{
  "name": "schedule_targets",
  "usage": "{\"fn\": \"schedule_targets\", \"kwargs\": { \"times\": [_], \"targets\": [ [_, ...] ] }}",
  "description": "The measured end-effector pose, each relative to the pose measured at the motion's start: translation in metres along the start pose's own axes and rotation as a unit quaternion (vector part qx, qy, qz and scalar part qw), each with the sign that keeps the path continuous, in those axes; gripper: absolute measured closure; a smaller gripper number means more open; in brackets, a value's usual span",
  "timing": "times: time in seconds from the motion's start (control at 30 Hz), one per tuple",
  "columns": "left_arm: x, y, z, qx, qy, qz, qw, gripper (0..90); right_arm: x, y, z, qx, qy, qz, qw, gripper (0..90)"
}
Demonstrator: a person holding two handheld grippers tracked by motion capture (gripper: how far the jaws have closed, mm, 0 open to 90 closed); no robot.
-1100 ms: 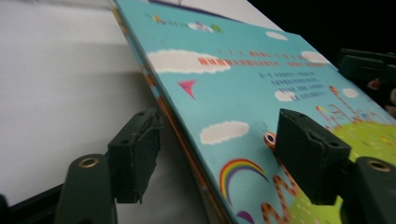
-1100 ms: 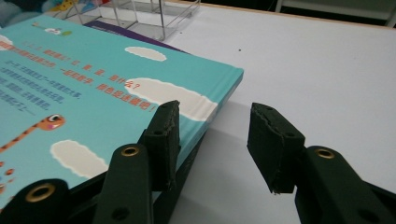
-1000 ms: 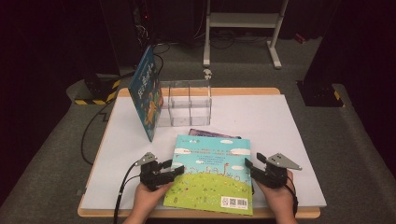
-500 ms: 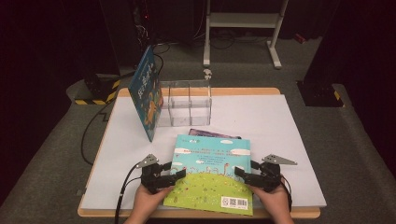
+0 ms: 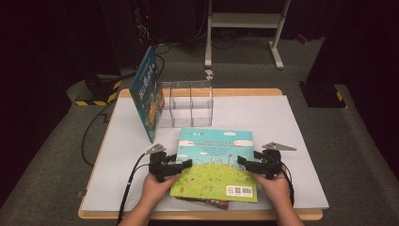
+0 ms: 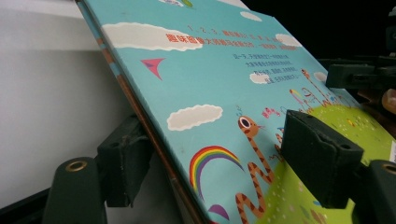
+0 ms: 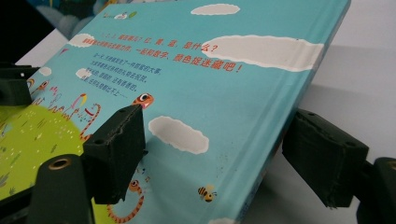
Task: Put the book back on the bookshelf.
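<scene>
A picture book [image 5: 214, 160] with a blue sky and green hill cover lies flat at the table's near middle, on top of another book [image 5: 207, 202]. My left gripper [image 5: 186, 165] reaches over its left edge and my right gripper [image 5: 242, 162] over its right edge. Both pairs of jaws have just been opening. In the left gripper view the book [image 6: 210, 70] runs slanted between the jaws of the left gripper [image 6: 219, 158], one pad below the edge and one above the cover. In the right gripper view the book's corner [image 7: 187, 70] sits between the jaws of the right gripper [image 7: 219, 154], and the outer pad stands apart from it.
A clear plastic rack [image 5: 190, 103] with several slots stands at the back middle of the white table [image 5: 291, 122]. A blue book [image 5: 147, 94] leans upright against the rack's left side. Black cables trail off the table's left edge. A white metal stand [image 5: 244, 19] is on the floor beyond.
Both hands have slid inward toward the book, so the jaws now straddle its left and right edges. The right gripper's jaws have widened. The book itself has not visibly moved.
</scene>
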State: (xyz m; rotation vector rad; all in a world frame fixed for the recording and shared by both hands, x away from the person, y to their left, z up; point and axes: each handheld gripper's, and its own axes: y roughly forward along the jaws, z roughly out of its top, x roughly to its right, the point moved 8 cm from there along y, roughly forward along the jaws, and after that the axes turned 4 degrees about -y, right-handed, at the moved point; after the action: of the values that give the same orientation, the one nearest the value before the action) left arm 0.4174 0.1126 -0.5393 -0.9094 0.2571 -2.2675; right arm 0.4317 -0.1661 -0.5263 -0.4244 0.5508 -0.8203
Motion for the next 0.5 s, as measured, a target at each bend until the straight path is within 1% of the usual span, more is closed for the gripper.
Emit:
{"fn": "schedule_targets", "kwargs": {
  "times": [0.07, 0.13, 0.2, 0.23, 0.3, 0.33, 0.37, 0.43, 0.5],
  "targets": [
    [0.000, 0.001, 0.001, 0.003, 0.001, -0.002, 1.0000, 26.0, 0.002, 0.002, 0.000, 0.005, 0.007, 0.001, 1.0000, 21.0],
    [0.000, -0.001, -0.001, 0.009, 0.002, -0.002, 1.0000, 26.1, 0.000, 0.000, -0.003, 0.013, 0.012, 0.002, 0.9998, 21.0],
    [0.000, -0.001, -0.001, 0.011, 0.003, -0.001, 0.9999, 26.1, -0.005, -0.003, -0.008, 0.010, 0.012, 0.014, 0.9998, 20.0],
    [0.000, -0.002, -0.001, 0.009, 0.001, -0.001, 1.0000, 26.3, -0.009, -0.005, -0.012, 0.004, 0.014, 0.024, 0.9996, 19.9],
    [0.001, -0.003, -0.001, 0.008, -0.001, 0.000, 1.0000, 27.4, -0.013, -0.008, -0.017, -0.004, 0.023, 0.042, 0.9989, 20.2],
    [0.002, -0.004, -0.001, 0.005, -0.001, 0.002, 1.0000, 27.6, -0.015, -0.008, -0.018, -0.007, 0.027, 0.044, 0.9986, 20.5],
    [0.002, -0.005, -0.001, 0.002, -0.002, 0.004, 1.0000, 27.8, -0.016, -0.008, -0.018, -0.011, 0.030, 0.042, 0.9986, 20.8],
    [0.003, -0.006, -0.001, -0.002, 0.001, 0.007, 1.0000, 28.5, -0.016, -0.008, -0.017, -0.020, 0.026, 0.039, 0.9987, 21.2],
    [0.004, -0.008, 0.000, -0.003, 0.001, 0.009, 1.0000, 29.6, -0.016, -0.009, -0.017, -0.018, 0.028, 0.036, 0.9988, 22.6]
  ]
}}
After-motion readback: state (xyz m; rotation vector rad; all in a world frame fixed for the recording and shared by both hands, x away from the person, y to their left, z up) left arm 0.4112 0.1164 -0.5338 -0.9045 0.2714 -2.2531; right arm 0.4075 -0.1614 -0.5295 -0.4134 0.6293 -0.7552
